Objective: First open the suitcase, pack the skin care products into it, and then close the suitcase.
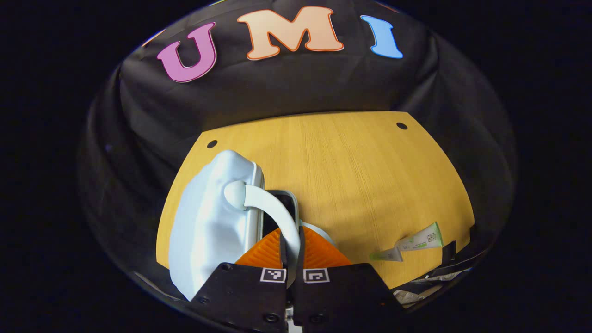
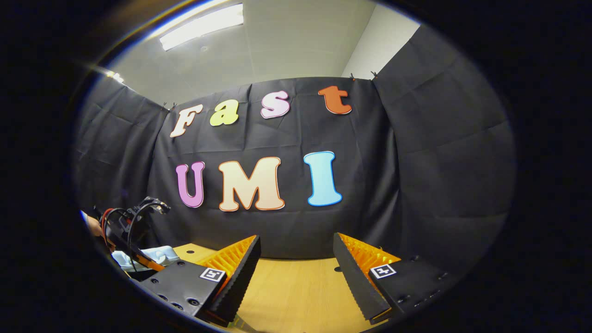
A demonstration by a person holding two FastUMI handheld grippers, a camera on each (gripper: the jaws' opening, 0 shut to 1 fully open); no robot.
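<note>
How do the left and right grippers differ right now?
The left gripper has its fingers closed on the suitcase handle; the right gripper has its fingers spread wide with nothing between them. The left one is low at the suitcase; the right one faces the booth wall over bare table. Both are over the same table.

A light wood-grain counter [image 1: 351,175] is carrying everything, with two small dark holes sitting near its far corners. A pale blue-white suitcase [image 1: 208,222] is resting at the counter's left edge, reaching toward the near edge. Two small skin care tubes [image 1: 411,245] are lying side by side on the bare wood near the right near corner, well apart from the suitcase.
</note>
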